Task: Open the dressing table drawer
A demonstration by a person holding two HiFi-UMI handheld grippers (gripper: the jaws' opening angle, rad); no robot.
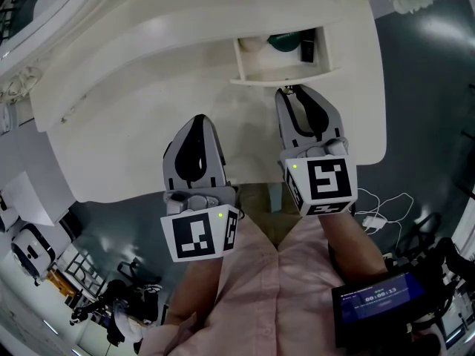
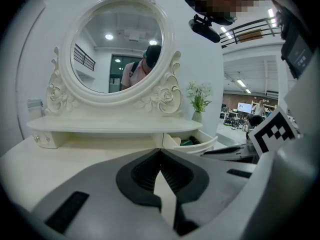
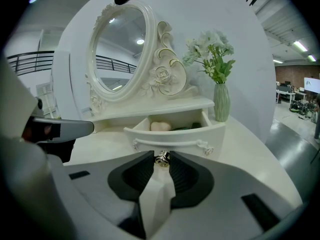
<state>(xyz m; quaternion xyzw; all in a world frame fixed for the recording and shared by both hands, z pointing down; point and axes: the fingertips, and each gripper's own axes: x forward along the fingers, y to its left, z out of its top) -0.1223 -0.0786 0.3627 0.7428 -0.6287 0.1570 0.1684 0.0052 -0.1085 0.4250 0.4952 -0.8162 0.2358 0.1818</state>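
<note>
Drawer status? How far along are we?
Done: the drawer stands pulled out, contents showing. In hand: the right gripper is clamped on its knob. The left gripper, shut and empty, hovers over the tabletop. Remaining: release the knob, perhaps after pulling further.

A cream-white dressing table (image 1: 126, 139) with a curved front edge was seen. Along its back a low raised shelf (image 2: 110, 125) was set, and on it an oval mirror (image 2: 117, 49) in a carved frame was carried. Under the shelf's right end a small drawer (image 3: 175, 136) was found pulled out over the tabletop, with a metal knob (image 3: 161, 158) fixed at its front. A pale rounded thing (image 3: 160, 126) and something dark green (image 1: 286, 43) were held inside. A pale green vase (image 3: 221, 101) of white flowers (image 3: 210, 44) was stood upright just beside the drawer.
</note>
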